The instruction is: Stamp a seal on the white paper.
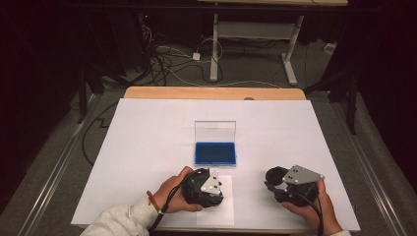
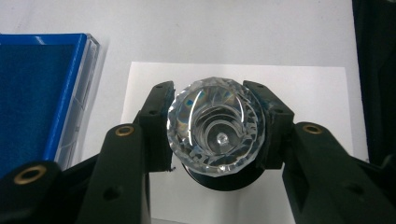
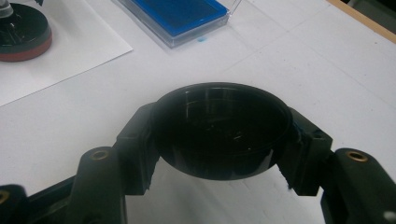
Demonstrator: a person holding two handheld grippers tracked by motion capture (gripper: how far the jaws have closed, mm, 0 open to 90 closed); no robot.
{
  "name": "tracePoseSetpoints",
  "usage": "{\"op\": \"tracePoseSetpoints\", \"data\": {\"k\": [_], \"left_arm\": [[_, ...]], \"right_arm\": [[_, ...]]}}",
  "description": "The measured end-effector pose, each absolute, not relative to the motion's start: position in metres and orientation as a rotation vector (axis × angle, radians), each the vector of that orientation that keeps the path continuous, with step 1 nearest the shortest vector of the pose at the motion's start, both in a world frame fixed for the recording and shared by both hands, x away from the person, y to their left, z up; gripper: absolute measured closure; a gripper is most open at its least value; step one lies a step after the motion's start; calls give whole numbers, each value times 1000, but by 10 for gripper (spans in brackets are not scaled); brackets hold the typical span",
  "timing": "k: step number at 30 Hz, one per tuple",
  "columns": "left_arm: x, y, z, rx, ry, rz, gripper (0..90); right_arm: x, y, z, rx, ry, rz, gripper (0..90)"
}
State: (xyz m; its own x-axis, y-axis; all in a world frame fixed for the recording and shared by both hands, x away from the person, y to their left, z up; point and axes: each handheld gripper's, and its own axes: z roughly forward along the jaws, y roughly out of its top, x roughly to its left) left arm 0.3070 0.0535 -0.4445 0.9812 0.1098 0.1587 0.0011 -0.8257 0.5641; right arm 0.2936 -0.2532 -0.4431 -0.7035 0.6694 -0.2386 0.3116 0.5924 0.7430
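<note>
clear faceted glass, a round crystal knob [image 2: 215, 133], sits pinched between the jaws of the left gripper [image 2: 215, 135], just above a black round base on a small white paper sheet [image 2: 308, 93]. the blue-lined case [image 1: 215, 153] lies just beyond it on the white table cover [image 1: 147, 137], its clear lid standing upright. the right gripper [image 3: 219, 135] clamps a black round cap [image 3: 219, 128], hollow side showing, held over the table cover to the right of the case and well apart from the left gripper.
</note>
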Motion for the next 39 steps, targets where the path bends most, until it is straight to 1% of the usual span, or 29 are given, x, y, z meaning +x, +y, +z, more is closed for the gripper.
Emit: {"op": "tracePoseSetpoints", "data": {"k": [7,21,35,39], "left_arm": [[305,54,-446,2526,105,261,548],[304,54,-446,2525,104,271,548],[306,57,-447,2515,131,238,547],[305,58,-448,2510,133,246,547]], "right_arm": [[293,-253,-441,779,2308,946,390],[292,-252,-441,782,2307,951,390],[290,-253,-439,781,2293,955,390],[290,-253,-440,785,2294,952,390]]}}
